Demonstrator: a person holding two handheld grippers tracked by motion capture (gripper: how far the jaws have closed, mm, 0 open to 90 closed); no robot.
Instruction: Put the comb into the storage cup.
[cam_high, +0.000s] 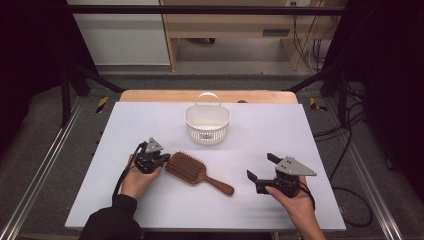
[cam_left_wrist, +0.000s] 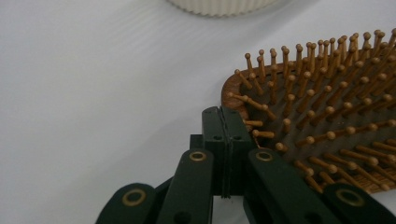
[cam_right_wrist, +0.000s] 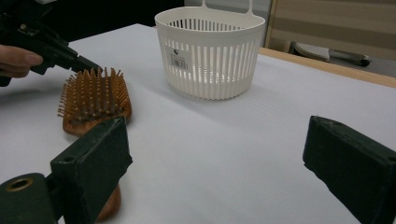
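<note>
Nearest me, at the near edge of the white table (cam_high: 150, 210), I see a black sleeve (cam_high: 112, 222) and two hands coming in, each carrying a black two-jaw gripper. I read the left gripper (cam_high: 165, 158) as fully closed: in the left gripper view its two jaws stand pressed flat together with nothing between them, and their tips sit right at the rounded end of the brown wooden paddle hairbrush (cam_high: 192, 171), against the outer pins. Whether the jaws actually touch the wooden rim I cannot tell.

I see the hairbrush lying bristles up near the middle of the table, a little toward the near edge, its head toward the left gripper and its handle slanting toward the near right. I see the right gripper (cam_high: 260, 169) resting toward the near right corner, well apart from the brush, with its jaws spread wide and empty; in the right gripper view they frame bare table.

Behind the brush, toward the far edge, I see a white slotted plastic basket (cam_high: 207, 124) with a loop handle standing upright.
</note>
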